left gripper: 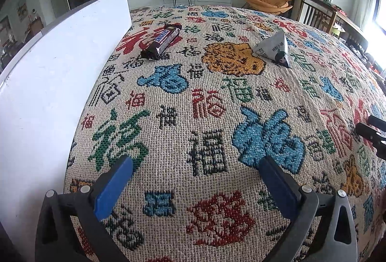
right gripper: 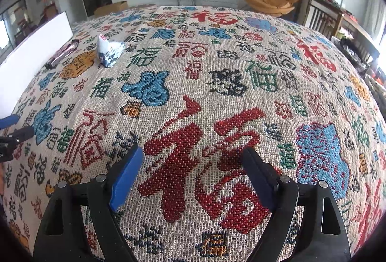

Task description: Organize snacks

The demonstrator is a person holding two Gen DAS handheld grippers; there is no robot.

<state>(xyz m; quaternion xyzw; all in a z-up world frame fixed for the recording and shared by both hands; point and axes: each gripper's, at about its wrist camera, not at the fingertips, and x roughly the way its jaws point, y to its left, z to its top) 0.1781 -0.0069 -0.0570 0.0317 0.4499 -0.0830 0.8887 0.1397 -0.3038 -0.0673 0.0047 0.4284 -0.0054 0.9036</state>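
Both claws hang over a counter (left gripper: pixel 217 93) covered by a woven cloth patterned with coloured characters. The left claw (left gripper: pixel 197 165) has its blue pads spread wide with only cloth between them. The right claw (right gripper: pixel 193 158) is likewise spread wide and holds nothing. A brown chocolate bar (left gripper: pixel 162 41) lies flat on the cloth at the far left, just beside a white board (left gripper: pixel 55 83) standing on edge along that side. To its right, well apart from it, sits a white pyramid-shaped snack packet (left gripper: pixel 275 47). Both snacks are far from either claw.
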